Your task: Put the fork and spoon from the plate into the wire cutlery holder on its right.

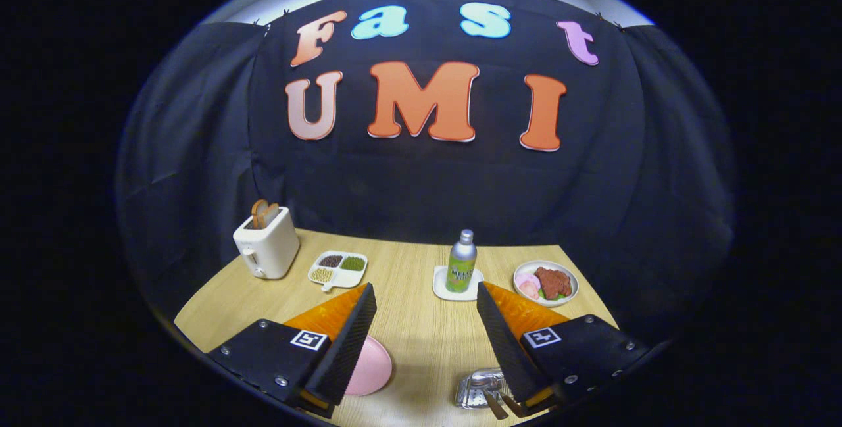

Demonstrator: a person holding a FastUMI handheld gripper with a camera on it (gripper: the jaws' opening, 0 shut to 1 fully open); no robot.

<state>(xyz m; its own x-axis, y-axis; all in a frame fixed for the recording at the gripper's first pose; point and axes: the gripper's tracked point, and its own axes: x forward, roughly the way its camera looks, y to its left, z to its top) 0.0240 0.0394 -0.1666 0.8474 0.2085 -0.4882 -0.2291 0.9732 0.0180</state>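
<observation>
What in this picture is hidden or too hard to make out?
- Pink plate, gripper view: mostly covered by the left finger, so the fork and spoon cannot be seen on it.
- Wire cutlery holder: partly behind the right finger; its shape is unclear.
- Bottle label: too small to read.
- The open gripper holds nothing.

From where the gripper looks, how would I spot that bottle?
Start at the far edge of the wooden table, beyond the open gripper. The bottle stands upright on a small white coaster, left of the food plate. Only it is tall, silver-capped and green-labelled.
</observation>
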